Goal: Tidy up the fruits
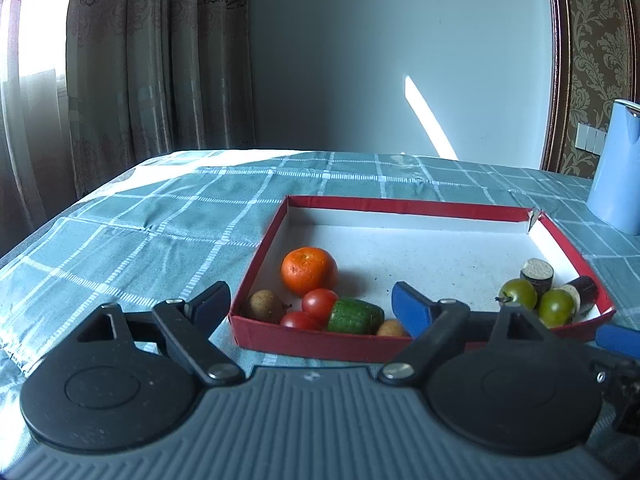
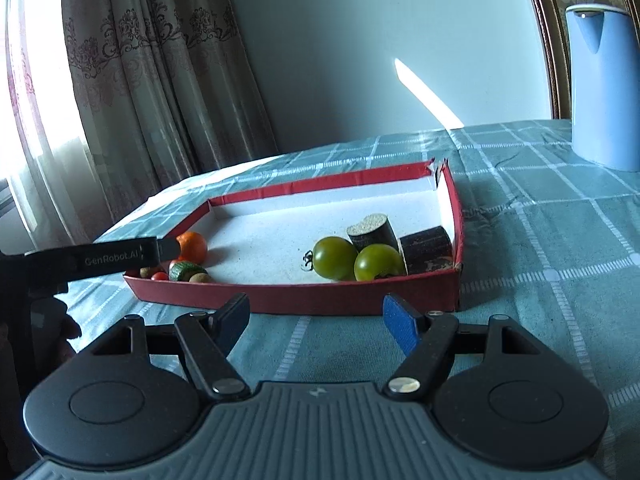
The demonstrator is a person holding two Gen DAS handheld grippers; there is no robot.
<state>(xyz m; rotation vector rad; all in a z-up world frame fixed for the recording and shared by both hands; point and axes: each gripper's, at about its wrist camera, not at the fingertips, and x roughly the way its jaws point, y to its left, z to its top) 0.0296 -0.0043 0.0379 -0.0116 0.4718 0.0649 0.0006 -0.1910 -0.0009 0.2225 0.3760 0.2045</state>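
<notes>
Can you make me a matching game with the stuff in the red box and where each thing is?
Things:
1. orange
2. green tomatoes
3. cucumber piece
4. blue jug

Places:
A. outside the box, on the tablecloth
B. right end of the box, beside the dark eggplant pieces
C. left end, the biggest round thing there
D. left end, against the near wall, next to the red tomatoes

Pairs: 1-C, 2-B, 3-D, 4-A

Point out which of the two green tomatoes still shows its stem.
The left green tomato, the one farther from the two dark cut pieces. A dark curled stem sticks out on its left side; the right green tomato shows none from here.
</notes>
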